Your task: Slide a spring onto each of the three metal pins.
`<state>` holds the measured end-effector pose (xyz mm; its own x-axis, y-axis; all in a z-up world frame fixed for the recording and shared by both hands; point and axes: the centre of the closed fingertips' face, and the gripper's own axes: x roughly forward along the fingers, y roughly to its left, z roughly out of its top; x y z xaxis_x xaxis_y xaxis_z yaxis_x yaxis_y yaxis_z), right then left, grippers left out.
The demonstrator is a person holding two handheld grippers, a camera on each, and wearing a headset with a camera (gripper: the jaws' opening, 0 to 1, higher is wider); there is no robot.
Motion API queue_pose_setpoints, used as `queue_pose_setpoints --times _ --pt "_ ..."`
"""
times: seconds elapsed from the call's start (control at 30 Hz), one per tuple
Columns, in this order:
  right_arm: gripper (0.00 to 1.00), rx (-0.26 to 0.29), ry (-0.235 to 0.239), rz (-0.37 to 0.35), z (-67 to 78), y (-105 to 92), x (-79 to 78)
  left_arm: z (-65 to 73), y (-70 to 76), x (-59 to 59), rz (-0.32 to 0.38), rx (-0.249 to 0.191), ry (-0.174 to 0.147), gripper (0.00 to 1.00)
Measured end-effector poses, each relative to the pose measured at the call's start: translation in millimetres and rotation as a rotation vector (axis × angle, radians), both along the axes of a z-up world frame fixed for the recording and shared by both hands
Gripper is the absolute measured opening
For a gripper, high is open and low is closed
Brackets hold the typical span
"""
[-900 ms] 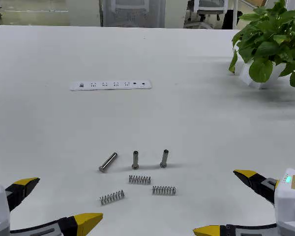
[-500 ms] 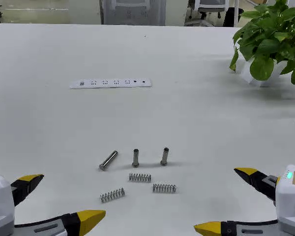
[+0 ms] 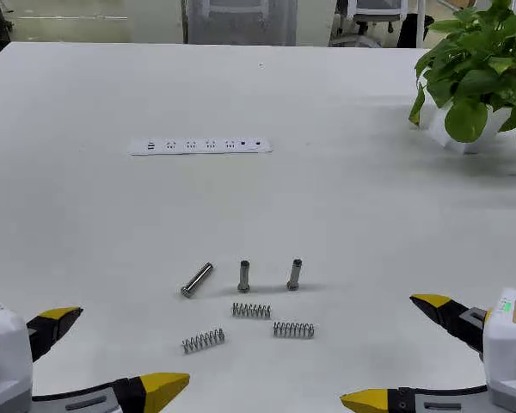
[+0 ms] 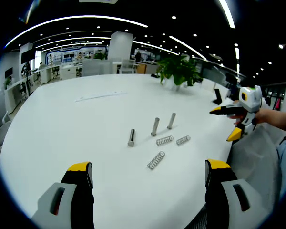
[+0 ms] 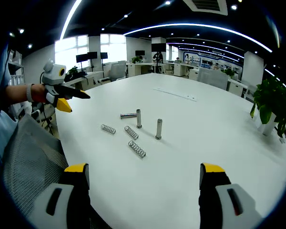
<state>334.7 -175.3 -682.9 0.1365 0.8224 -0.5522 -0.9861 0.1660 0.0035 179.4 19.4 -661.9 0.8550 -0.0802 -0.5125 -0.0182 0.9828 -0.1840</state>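
Three metal pins sit mid-table: one lies on its side (image 3: 196, 280), and two stand upright (image 3: 243, 276) (image 3: 294, 274). In front of them lie three loose springs (image 3: 251, 311) (image 3: 293, 329) (image 3: 203, 341), none of them on a pin. My left gripper (image 3: 116, 348) is open at the near left edge, well short of the springs. Open too is my right gripper (image 3: 396, 351), at the near right. The left gripper view shows the pins (image 4: 155, 127) and springs (image 4: 156, 160) ahead of its wide jaws. In the right gripper view they lie ahead as well (image 5: 138, 118) (image 5: 137, 149). Nothing is held.
A white power strip (image 3: 199, 146) lies farther back on the white table (image 3: 370, 215). A potted plant (image 3: 477, 69) stands at the far right. Office chairs (image 3: 241, 17) line the far edge. A mesh chair (image 5: 28, 162) is at the near edge.
The head camera has shifted a little, so the scene sits slightly to the right. Pins, springs and both open grippers have not visibly moved.
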Motion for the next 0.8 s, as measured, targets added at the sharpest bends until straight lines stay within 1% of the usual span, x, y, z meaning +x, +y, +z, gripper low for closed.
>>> queue_pose_setpoints --times 0.17,0.33,0.47,0.53,0.63,0.7,0.77,0.8 --pt "0.98 0.000 0.005 0.004 0.0 0.6 -1.0 -1.4 0.1 -0.7 -0.007 0.008 0.011 1.00" --pt "0.97 -0.004 0.009 0.011 -0.8 1.7 -3.9 -2.5 1.9 0.6 -0.010 0.007 0.015 1.00" --pt "0.97 -0.003 0.012 0.014 -2.6 3.0 -3.3 -5.7 4.7 0.1 -0.016 0.016 0.034 1.00" --pt "0.97 -0.001 0.011 0.014 -2.4 4.0 -3.3 -7.4 5.9 0.3 -0.015 0.013 0.039 1.00" --pt "0.97 0.003 0.007 0.011 -1.3 5.8 -1.8 -11.2 9.7 0.2 -0.014 0.012 0.050 0.97" --pt "0.97 0.009 0.004 0.009 0.3 7.3 -0.9 -13.3 11.9 2.1 -0.020 0.007 0.054 0.98" --pt "0.97 0.013 0.003 0.009 1.3 8.2 -0.7 -13.2 9.6 2.2 -0.028 0.008 0.063 0.97" --pt "0.97 0.012 -0.001 0.009 1.9 8.6 -0.7 -11.7 8.3 5.2 -0.032 0.017 0.065 0.97"
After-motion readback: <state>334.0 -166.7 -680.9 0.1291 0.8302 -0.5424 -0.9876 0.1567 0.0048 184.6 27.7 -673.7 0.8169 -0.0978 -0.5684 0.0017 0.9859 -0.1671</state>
